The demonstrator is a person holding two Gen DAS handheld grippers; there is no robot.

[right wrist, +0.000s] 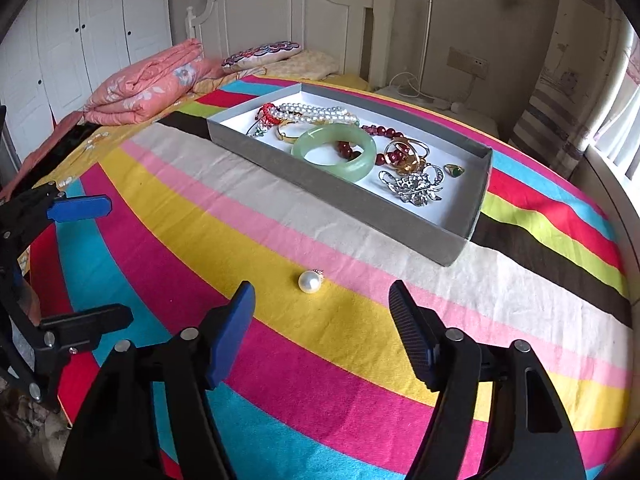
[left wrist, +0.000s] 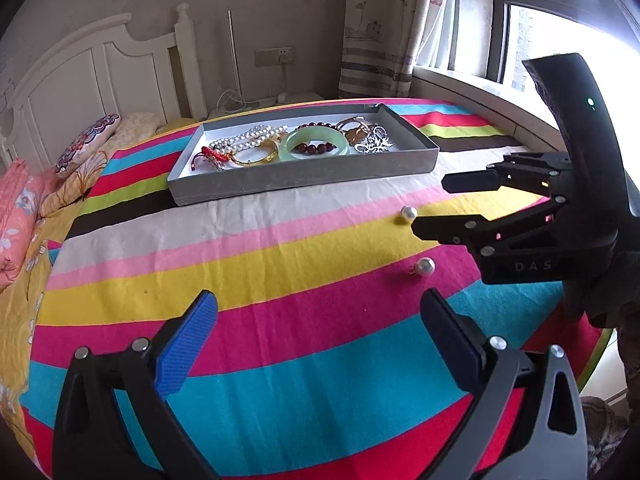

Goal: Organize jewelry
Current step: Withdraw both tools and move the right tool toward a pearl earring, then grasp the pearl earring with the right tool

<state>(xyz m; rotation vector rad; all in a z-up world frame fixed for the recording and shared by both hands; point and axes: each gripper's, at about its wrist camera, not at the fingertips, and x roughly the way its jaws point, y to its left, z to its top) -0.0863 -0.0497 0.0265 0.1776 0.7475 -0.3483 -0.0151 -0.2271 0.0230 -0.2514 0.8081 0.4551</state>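
Two loose pearl earrings lie on the striped bedspread. One pearl (left wrist: 409, 214) (right wrist: 310, 281) rests on the yellow stripe just ahead of my right gripper (right wrist: 320, 296) (left wrist: 430, 205), whose jaws stand open around empty space without touching it. The second pearl (left wrist: 426, 266) lies nearer me on the magenta stripe. My left gripper (left wrist: 320, 308) (right wrist: 118, 260) is open and empty above the bedspread, left of both pearls. Behind them sits a grey tray (left wrist: 304, 178) (right wrist: 360, 208) holding a green jade bangle (left wrist: 290, 152) (right wrist: 352, 166), a pearl necklace (left wrist: 248, 138), red beads, a gold bangle and a silver brooch (right wrist: 416, 186).
A folded pink quilt (right wrist: 144, 88) and an embroidered pillow (left wrist: 86, 142) lie toward the white headboard. A window sill (left wrist: 480, 88) and a curtain run along the right of the bed. White wardrobe doors (right wrist: 80, 32) stand at the far left in the right wrist view.
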